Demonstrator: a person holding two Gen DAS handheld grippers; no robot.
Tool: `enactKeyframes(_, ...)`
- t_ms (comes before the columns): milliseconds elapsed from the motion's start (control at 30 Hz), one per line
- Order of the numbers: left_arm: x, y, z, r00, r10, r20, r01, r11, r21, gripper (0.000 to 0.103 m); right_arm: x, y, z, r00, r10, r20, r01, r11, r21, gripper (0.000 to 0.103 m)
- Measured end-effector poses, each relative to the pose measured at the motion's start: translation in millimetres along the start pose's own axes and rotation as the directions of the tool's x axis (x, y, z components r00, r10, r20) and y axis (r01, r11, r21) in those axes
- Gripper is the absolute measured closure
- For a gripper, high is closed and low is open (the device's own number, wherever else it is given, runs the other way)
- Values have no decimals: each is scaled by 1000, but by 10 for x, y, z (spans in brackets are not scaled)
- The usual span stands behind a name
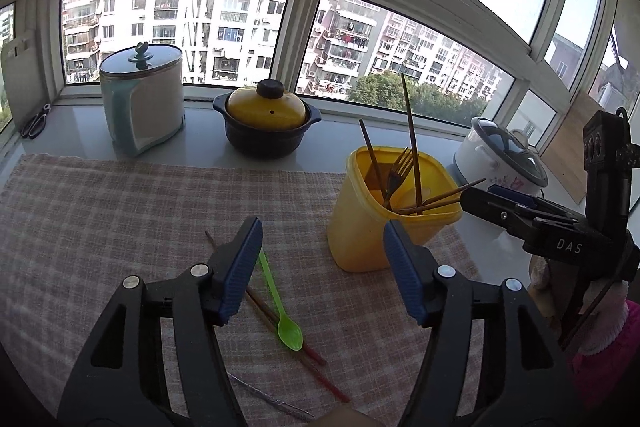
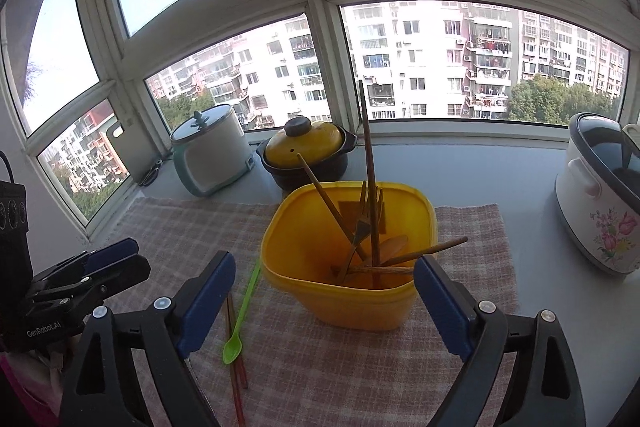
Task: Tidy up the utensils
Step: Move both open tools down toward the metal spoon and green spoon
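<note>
1. My left hand-held gripper (image 1: 322, 267) stands open with nothing between its blue pads; it fills the lower middle of the left wrist view, above the checked cloth (image 1: 120, 227) on the worktop (image 1: 492, 259).
2. My right hand-held gripper (image 2: 324, 299) is open wide and empty too, with the yellow tub (image 2: 344, 291) in the centre of its view, just beyond the fingertips.
3. Done so far, as I judge it: the yellow tub already holds a metal fork (image 2: 362, 223), several brown chopsticks (image 2: 370, 179) and what looks like a wooden spoon (image 2: 394, 245). Some stand up; a few lean over the rim at the right.
4. Still out: a green plastic spoon (image 1: 280, 303) lies on the cloth at lower centre of the left view, across a pair of red-tipped chopsticks (image 1: 304, 355).
5. A thin metal utensil (image 1: 272, 399) lies near the bottom edge; I cannot tell what kind.
6. So I reckon the sorting is more than half done, with those few pieces left.
</note>
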State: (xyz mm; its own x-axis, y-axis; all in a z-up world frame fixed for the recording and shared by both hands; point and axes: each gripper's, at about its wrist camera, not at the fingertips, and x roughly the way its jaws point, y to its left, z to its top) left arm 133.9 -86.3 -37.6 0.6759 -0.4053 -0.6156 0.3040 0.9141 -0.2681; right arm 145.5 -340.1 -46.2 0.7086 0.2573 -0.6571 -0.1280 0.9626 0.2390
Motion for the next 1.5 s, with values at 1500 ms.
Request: enactKeyframes(1500,303,1080,-1388,925,-55,-376,-107,912,-397,54,568,672,-754,936,120,-332,-163,981,-103,30)
